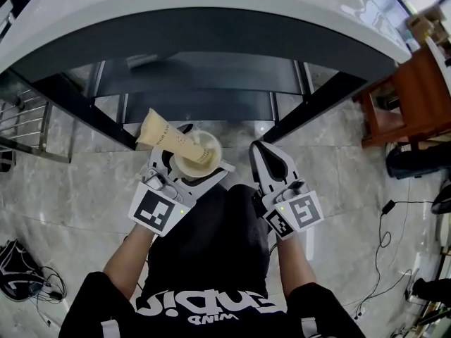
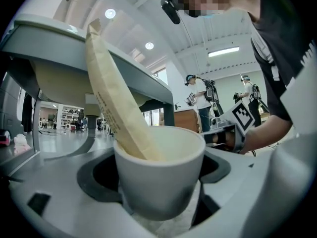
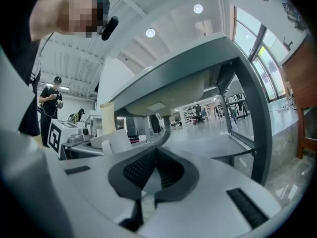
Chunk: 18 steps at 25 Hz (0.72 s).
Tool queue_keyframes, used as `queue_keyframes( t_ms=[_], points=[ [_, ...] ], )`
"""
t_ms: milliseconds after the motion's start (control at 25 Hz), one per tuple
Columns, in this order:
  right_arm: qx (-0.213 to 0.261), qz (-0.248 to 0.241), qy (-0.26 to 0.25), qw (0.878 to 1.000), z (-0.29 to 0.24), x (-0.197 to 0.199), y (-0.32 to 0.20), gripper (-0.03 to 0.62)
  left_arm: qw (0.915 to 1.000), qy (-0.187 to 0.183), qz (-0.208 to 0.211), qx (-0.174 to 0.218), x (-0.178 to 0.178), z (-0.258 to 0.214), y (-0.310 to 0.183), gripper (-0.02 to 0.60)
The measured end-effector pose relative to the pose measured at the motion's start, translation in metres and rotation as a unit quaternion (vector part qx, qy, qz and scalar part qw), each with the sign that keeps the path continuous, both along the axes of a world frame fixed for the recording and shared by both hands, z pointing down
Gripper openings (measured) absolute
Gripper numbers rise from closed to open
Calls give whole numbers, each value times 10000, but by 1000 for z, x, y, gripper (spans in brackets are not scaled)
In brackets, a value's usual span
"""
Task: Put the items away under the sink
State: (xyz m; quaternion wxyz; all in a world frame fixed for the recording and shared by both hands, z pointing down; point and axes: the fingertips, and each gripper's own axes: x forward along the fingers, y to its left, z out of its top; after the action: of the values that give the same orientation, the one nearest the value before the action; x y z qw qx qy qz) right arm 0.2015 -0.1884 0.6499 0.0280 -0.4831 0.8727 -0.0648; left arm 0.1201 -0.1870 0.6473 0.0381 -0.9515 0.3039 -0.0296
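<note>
Left gripper (image 1: pixel 189 166): jaws clamped on a white cup (image 2: pixel 158 177), upright, above the grey tile floor (image 1: pixel 77 189). A tan paper packet (image 1: pixel 161 136) stands in the cup, leaning left over the rim. Ahead: dark shelf (image 1: pixel 204 76) under the white sink counter (image 1: pixel 211 5). Right gripper (image 1: pixel 261 150): jaws together, nothing between them, just beside the cup.

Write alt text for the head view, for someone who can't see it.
Seen from above, the person's left gripper holds a cream cup with a tan paper packet leaning out of it, in front of a dark shelf under a white sink. The right gripper beside it is shut and empty, over a grey stone floor.
</note>
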Motion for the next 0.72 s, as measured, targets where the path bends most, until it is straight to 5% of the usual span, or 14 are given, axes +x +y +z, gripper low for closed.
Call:
queue_keyframes(
  t_ms=[720],
  points=[
    [103, -52, -98, 9999, -5, -9, 2, 18, 9990, -30, -396, 208, -14, 14, -70, 459]
  ],
)
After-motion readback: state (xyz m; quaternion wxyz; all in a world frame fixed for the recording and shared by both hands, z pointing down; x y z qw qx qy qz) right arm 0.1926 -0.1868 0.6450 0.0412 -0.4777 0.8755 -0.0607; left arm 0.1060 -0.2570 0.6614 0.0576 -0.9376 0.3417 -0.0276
